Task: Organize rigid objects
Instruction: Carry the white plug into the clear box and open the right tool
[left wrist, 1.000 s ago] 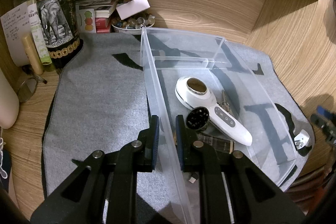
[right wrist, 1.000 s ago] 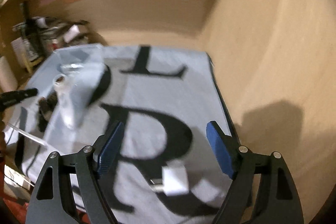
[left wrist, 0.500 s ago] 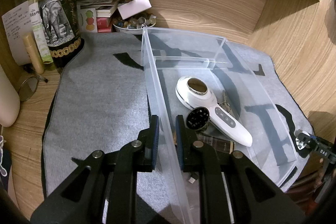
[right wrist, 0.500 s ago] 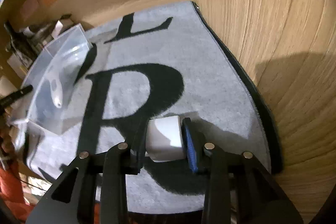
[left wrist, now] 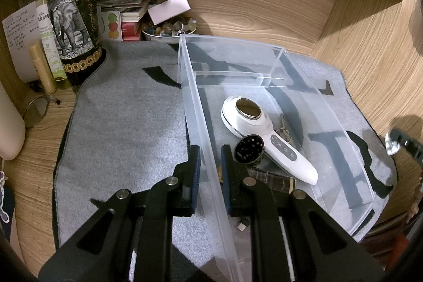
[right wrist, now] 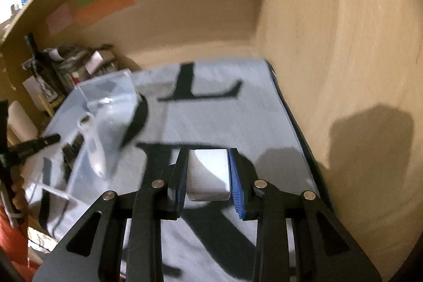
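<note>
The left gripper [left wrist: 210, 159] is clamped narrowly on the near-left wall of a clear plastic bin [left wrist: 201, 107], one finger outside and one inside. The bin sits on a grey felt mat [left wrist: 124, 123] printed with large black letters. Inside it lie a white handheld device [left wrist: 261, 134] with an oval metal head and a row of buttons, a round black grinder-like piece [left wrist: 249, 149] touching its handle, a bunch of keys [left wrist: 283, 130] partly hidden behind the handle, and a dark brown tube [left wrist: 272, 179] near the front. A transparent divider crosses the far end of the bin. The right gripper [right wrist: 208, 172] holds a small white block [right wrist: 210, 173], probably a charger, squeezed between its blue pads and lifted above the mat, to the right of the bin [right wrist: 105, 107]. Behind the mat stand a dark wine bottle [left wrist: 72, 17] with an elephant label and a bowl of glass marbles [left wrist: 169, 29].
</note>
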Demonstrator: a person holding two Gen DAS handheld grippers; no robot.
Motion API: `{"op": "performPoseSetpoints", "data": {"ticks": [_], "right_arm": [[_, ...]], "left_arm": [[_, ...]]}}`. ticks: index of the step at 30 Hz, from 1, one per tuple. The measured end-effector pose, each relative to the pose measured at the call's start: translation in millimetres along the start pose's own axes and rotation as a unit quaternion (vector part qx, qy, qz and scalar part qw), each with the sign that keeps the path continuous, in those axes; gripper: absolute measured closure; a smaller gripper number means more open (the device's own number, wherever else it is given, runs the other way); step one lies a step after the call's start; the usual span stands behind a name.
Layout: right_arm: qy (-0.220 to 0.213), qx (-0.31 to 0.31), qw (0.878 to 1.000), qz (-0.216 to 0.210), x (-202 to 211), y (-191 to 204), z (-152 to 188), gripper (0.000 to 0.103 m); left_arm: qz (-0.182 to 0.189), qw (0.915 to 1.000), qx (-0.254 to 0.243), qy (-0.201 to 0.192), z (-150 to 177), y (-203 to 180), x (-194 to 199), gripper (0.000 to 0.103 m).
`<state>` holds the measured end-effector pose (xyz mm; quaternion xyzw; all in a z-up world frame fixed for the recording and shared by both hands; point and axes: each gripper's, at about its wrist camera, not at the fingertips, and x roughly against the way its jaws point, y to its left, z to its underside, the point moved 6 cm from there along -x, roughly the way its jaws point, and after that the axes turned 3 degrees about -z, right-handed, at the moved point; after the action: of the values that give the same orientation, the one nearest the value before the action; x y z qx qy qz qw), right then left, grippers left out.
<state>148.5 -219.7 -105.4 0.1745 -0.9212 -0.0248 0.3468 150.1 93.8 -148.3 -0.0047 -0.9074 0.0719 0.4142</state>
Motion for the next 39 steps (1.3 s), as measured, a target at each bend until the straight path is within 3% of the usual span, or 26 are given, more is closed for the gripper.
{"op": "performPoseSetpoints", "data": {"ticks": [7,15,25,31,39], "right_arm": [[-0.035,0.040,0.996,-0.067,-9,59,-29,0.076],[-0.044,0.113,0.987,-0.103,-20,124,-44,0.076],[0.026,0.173,0.977,-0.121,-73,174,-28,0.076],[0.082,0.188,0.969,-0.136,-98,186,-4,0.076],[0.115,0.200,0.964,-0.133,-106,190,10,0.076]], "left_arm": [[0.000,1.0000,0.000,0.000,0,0,0,0.088],[0.002,1.0000,0.002,0.000,0,-1,1,0.088],[0.003,1.0000,0.000,-0.001,0,-2,1,0.088],[0.006,1.0000,0.002,-0.002,1,-1,2,0.088],[0.006,1.0000,0.001,-0.003,1,0,2,0.088]]}}
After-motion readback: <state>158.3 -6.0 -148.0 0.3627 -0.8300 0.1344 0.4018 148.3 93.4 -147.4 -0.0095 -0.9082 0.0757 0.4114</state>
